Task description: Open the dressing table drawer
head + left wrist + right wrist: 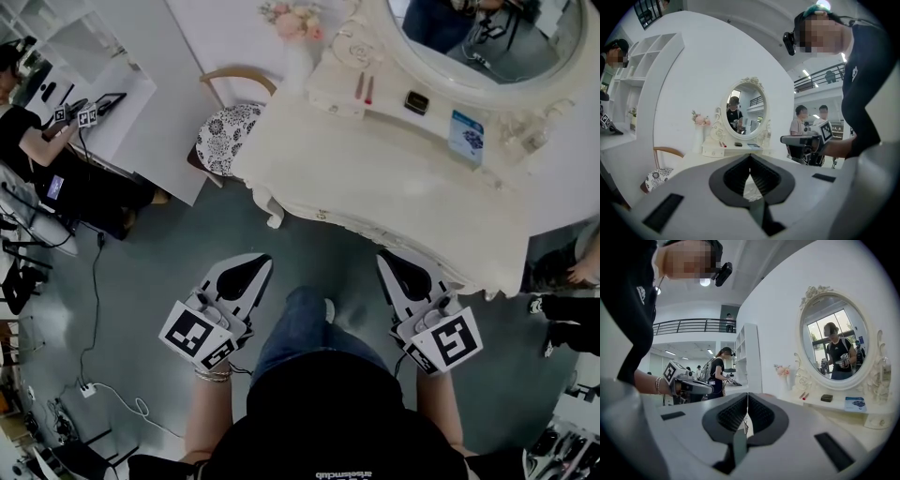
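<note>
You are standing before the cream-white carved dressing desk (394, 178), and the approach step is only beginning: nothing is touching the drawer yet. You are holding the left claw (251, 268) and the right claw (393, 268) low over the grey floor (187, 244), near the front edge of the desk but apart from it. Both claws are closed, their tips meeting, with nothing between them.

The drawer is sitting under the front edge of the desk top. From above its front is hardly showing, and I cannot make out a handle. In my judgement, the next move is asking you to bring one claw down to that front, open it, and find the handle.

Counting:
- two claws
- one oval mirror (487, 37)
- one white vase of pink flowers (296, 42)
- one wooden chair with a patterned cushion (230, 131)
- two small red sticks (364, 87)
- one small dark box (416, 102)
</note>
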A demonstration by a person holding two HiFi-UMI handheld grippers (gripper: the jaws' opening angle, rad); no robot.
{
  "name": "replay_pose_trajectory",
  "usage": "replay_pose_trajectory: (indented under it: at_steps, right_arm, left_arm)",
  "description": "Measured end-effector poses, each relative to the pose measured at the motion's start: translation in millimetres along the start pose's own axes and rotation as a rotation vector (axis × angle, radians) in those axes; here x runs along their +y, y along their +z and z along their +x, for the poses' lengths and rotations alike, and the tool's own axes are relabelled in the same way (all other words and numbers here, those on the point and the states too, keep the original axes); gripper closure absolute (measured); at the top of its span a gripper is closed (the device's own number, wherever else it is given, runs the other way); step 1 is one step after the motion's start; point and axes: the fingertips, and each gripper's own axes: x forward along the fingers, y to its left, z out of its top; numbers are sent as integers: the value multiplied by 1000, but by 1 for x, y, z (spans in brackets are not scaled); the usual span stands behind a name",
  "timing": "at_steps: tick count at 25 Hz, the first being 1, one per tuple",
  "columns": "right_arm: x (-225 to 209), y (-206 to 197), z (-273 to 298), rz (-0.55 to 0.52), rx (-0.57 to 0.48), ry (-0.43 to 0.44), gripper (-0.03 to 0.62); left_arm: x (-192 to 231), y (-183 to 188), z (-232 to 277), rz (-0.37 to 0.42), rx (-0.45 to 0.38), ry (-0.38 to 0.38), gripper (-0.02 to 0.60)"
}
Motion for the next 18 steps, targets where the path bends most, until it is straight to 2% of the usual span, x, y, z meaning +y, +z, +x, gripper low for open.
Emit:
replay_pose_trajectory:
  at_steps: [7,18]
  right_arm:
    - [3,-9,-1,4,18,26,574]
    - [-15,-7,17,24,9,27,574]
  left_arm:
    - [0,-4,3,-16,11,14,566]
    - [18,-6,25,-36,43,4,566]
